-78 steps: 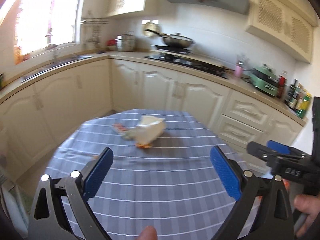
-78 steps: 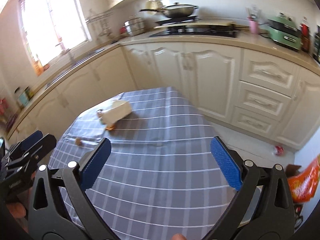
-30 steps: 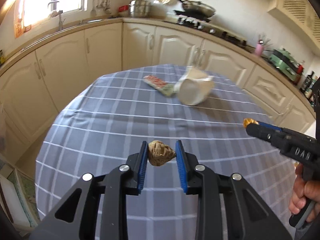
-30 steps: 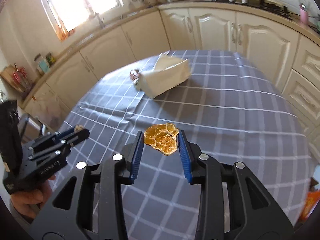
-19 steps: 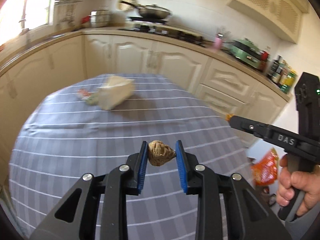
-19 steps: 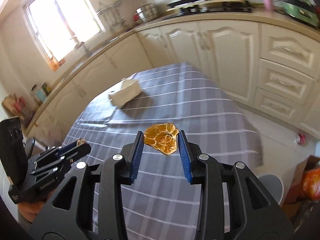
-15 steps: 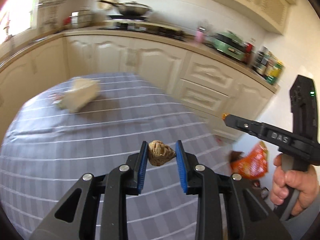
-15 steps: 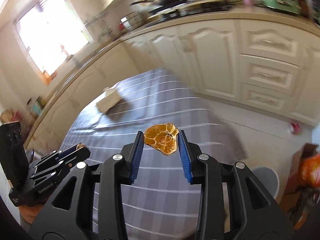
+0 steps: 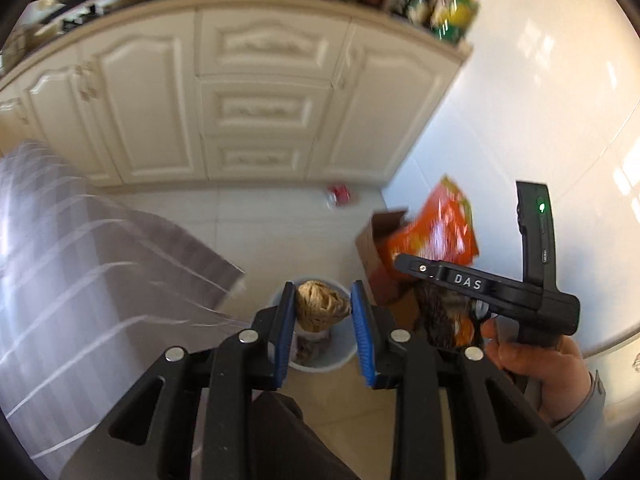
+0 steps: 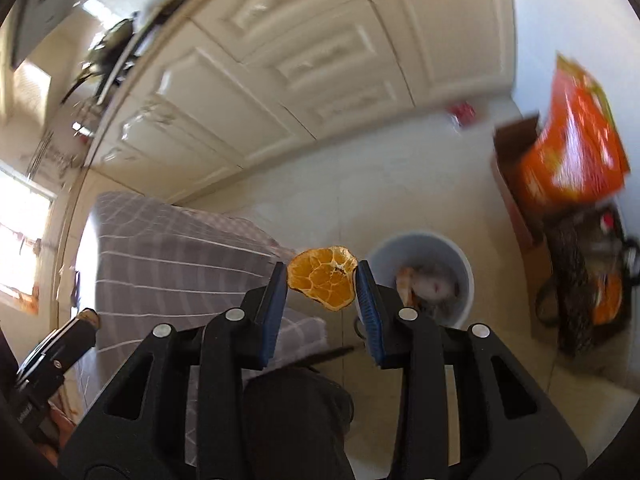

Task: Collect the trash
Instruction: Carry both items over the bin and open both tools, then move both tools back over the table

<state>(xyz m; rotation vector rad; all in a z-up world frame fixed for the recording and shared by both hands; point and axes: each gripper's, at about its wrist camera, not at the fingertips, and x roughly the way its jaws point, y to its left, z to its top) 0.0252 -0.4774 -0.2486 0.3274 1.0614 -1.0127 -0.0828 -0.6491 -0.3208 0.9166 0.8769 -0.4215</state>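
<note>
Left wrist view: left hand-held gripper point(image 9: 323, 312) has its blue pads closed tight on a brown crumpled nut shell point(image 9: 320, 306), held in the air in line with the white trash bin point(image 9: 340, 354) on the floor below
Right wrist view: right hand-held gripper point(image 10: 322, 280) has its pads pressed against both edges of a dried orange slice point(image 10: 323, 278), held up just left of the bin point(image 10: 420, 246) in this view
Trash bin: round, pale, standing on the tiled floor point(image 9: 260, 208), with some scraps already inside
Desk: grey checked cloth point(image 10: 172, 248) hangs over its edge, left of the bin
Beside the bin: brown cardboard box point(image 9: 374, 240) with an orange bag point(image 9: 436, 228) in it, near the white wall
Right hand: hand point(image 9: 532, 356) grips the handle of the right gripper, seen from the left wrist
Background: cream cabinets point(image 9: 256, 100), blurred
</note>
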